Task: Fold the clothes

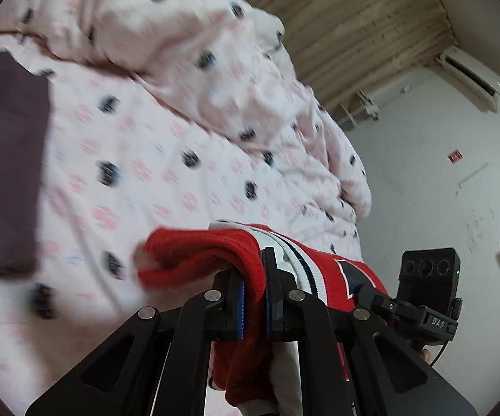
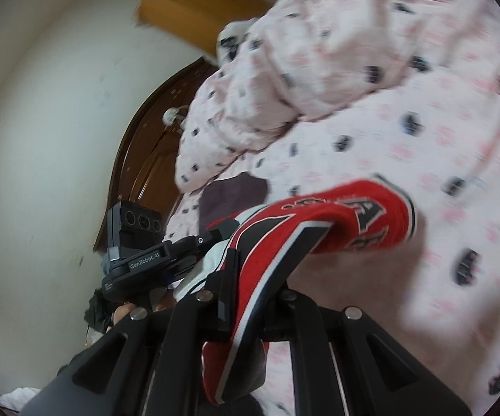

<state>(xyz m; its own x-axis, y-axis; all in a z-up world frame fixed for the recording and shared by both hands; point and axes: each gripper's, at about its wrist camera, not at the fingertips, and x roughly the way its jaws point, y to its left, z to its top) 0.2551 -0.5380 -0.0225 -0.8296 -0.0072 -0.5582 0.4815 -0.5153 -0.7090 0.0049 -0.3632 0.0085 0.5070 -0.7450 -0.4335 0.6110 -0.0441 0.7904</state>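
Gripping one red garment [image 1: 194,253] between them, two grippers show in these views, each clamped tight on a fold of the cloth. In the left wrist view the left gripper [image 1: 254,277] sits at lower centre of the frame, its two blue-padded fingers [image 1: 241,303] pinching red knit fabric, which bunches out to the left of the jaws and hangs down below them; white and dark stripes and part of one dark letter run off to the right. At lower right of that frame stands the right gripper's black camera block [image 1: 430,274], with three round lenses on its face.

In the right wrist view the right gripper [image 2: 246,274] is at lower centre, closed on a red strip edged in white and black, which arches up and to the right and carries dark lettering near its end; the far finger is hidden by the cloth. At middle left there, the left gripper's camera block [image 2: 135,228] shows three lenses too.

Behind the garment lies one bed [image 1: 146,159], covered in pale pink sheeting with dark and pink printed marks. One rumpled quilt [image 1: 166,31] of the same print fills the upper part of both frames. One dark maroon cloth [image 1: 5,159] lies at the left edge of the left wrist view. One wall-mounted air conditioner [image 1: 472,79] sits at upper right.
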